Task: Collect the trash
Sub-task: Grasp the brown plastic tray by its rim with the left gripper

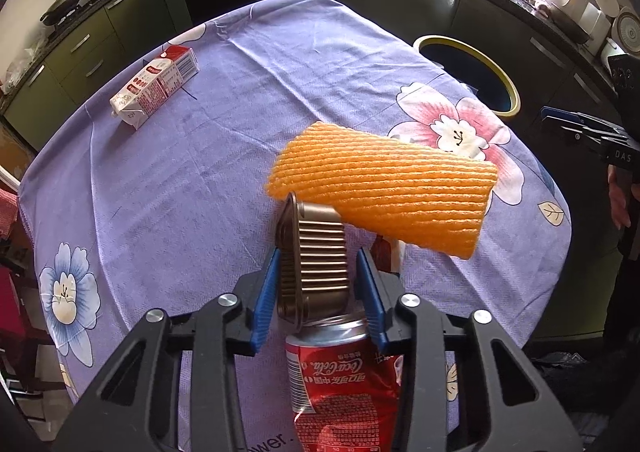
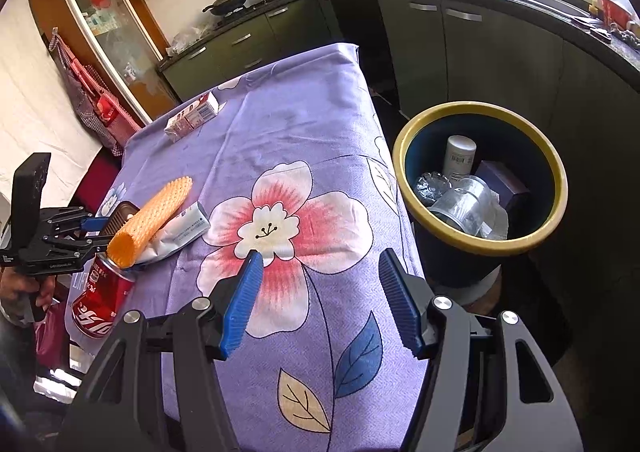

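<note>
Left wrist view: left gripper [image 1: 318,284] straddles ribbed brown tray [image 1: 314,264], jaws seemingly not quite pinching. Orange foam net [image 1: 384,187] leans on tray, Coke can [image 1: 344,376] beneath. Right gripper [image 2: 320,292] spread, empty, waiting near bin [image 2: 480,175]. Milk carton [image 1: 154,85] far across table.

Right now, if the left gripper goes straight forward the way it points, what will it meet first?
The brown ribbed tray already stands between the fingers of the left gripper. Just beyond it lies the orange foam net, which seems to rest against the tray; depth is unclear.
</note>
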`<state>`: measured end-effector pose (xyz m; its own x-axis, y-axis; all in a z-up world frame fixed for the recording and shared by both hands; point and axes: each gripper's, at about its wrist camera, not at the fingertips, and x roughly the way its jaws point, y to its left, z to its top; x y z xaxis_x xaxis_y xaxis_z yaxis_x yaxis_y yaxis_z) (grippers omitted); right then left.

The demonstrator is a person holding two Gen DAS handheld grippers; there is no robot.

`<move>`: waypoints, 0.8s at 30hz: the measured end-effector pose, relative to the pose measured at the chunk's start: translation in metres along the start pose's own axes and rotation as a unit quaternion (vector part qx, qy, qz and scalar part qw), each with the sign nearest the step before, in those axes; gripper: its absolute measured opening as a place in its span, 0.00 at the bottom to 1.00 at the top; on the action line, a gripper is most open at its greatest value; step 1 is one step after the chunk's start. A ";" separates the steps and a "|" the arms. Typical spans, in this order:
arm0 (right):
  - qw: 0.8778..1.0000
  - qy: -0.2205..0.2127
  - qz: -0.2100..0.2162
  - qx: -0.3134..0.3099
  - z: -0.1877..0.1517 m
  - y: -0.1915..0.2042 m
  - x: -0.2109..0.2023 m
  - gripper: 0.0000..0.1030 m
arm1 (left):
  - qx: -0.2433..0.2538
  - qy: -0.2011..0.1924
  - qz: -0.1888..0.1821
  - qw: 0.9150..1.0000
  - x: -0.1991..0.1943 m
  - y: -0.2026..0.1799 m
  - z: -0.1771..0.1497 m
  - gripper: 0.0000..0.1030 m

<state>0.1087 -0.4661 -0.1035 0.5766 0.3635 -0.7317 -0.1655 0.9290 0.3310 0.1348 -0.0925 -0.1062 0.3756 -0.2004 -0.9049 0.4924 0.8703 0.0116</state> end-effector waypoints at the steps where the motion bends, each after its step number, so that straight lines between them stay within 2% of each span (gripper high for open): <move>1: 1.000 -0.001 0.000 0.000 0.000 0.000 -0.001 0.58 | 0.000 0.001 0.000 1.000 0.000 0.000 0.000 0.29; 4: 1.000 -0.002 0.000 0.001 0.000 0.000 -0.001 0.58 | 0.002 0.001 0.001 1.000 -0.001 0.000 0.000 0.23; 16: 1.000 -0.001 0.003 0.007 0.000 -0.005 0.002 0.58 | 0.011 -0.035 0.020 0.999 -0.034 0.000 0.005 0.20; 24: 1.000 -0.010 0.001 0.017 -0.004 -0.014 -0.003 0.58 | 0.054 -0.065 0.013 0.996 -0.059 -0.025 0.035 0.18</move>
<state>0.1062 -0.4804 -0.1078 0.5919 0.3639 -0.7192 -0.1390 0.9250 0.3536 0.1283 -0.1181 -0.0380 0.4838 -0.2418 -0.8411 0.5603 0.8239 0.0854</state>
